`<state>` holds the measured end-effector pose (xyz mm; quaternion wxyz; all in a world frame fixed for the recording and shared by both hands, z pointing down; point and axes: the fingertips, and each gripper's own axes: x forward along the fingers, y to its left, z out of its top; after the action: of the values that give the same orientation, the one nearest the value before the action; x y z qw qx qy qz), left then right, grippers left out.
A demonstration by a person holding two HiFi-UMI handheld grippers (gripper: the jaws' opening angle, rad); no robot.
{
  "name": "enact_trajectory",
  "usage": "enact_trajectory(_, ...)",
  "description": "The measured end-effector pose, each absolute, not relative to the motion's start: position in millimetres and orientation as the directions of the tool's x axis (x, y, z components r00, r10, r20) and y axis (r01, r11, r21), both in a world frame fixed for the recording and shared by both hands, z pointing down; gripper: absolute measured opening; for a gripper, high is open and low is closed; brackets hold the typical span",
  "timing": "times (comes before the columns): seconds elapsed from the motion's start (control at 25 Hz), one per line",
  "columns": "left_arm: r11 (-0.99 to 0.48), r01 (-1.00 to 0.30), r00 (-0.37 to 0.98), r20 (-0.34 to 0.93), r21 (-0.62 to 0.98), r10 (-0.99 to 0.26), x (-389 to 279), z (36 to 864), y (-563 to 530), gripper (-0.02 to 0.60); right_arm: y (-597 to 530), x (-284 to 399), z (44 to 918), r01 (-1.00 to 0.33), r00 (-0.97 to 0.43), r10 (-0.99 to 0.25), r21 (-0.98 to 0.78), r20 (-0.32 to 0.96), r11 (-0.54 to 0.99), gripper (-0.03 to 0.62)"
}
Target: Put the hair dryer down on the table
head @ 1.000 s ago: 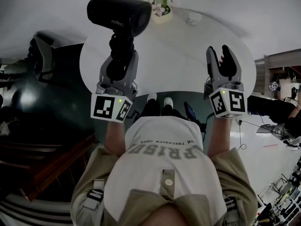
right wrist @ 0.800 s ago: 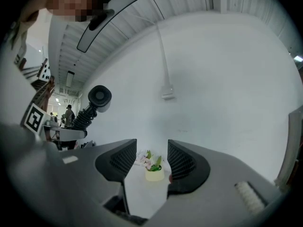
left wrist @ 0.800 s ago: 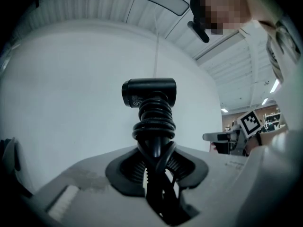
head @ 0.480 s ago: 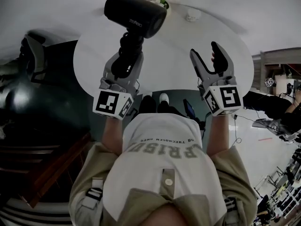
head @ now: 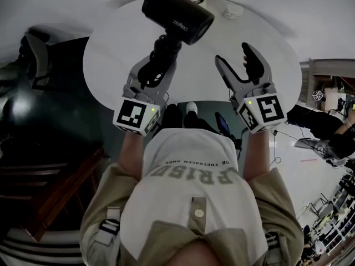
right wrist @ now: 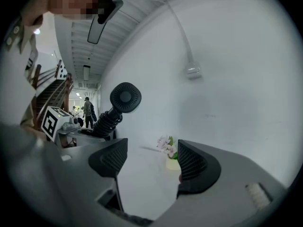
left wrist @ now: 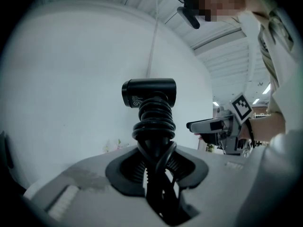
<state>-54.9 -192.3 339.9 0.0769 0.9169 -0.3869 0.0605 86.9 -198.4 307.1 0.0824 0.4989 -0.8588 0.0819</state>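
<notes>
We hold the dryer [head: 177,15] in our left gripper [head: 157,66], its jaws clamped on the handle, which is wound with the coiled cord [head: 165,44]. The black barrel stands above the gripper, over the far side of the round white table [head: 111,54], not resting on it. Our right gripper [head: 233,54] hangs near it on the right, its jaws wide apart after just opening, with nothing between them. A small flower pot [right wrist: 169,151] sits on the table beyond.
</notes>
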Motion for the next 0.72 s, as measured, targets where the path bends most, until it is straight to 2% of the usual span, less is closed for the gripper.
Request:
enact_trajectory(0.24, -0.712, -0.694, 0.715, 0.218, 0.107, -0.664, -49.5, 358.0, -191.1, 0.13, -198.6, 68.4, 313.1, -0.832, -0.548, -0.802, -0.056, 0.237, 0.552, 0.344)
enact_trajectory(0.72, -0.776, -0.622, 0.756, 0.339, 0.104, -0.56, -36.8, 403.8, -185.5, 0.13, -209.7, 54.3, 337.5, -0.788, -0.576, -0.754, 0.03, 0.316, 0.615, 0.359)
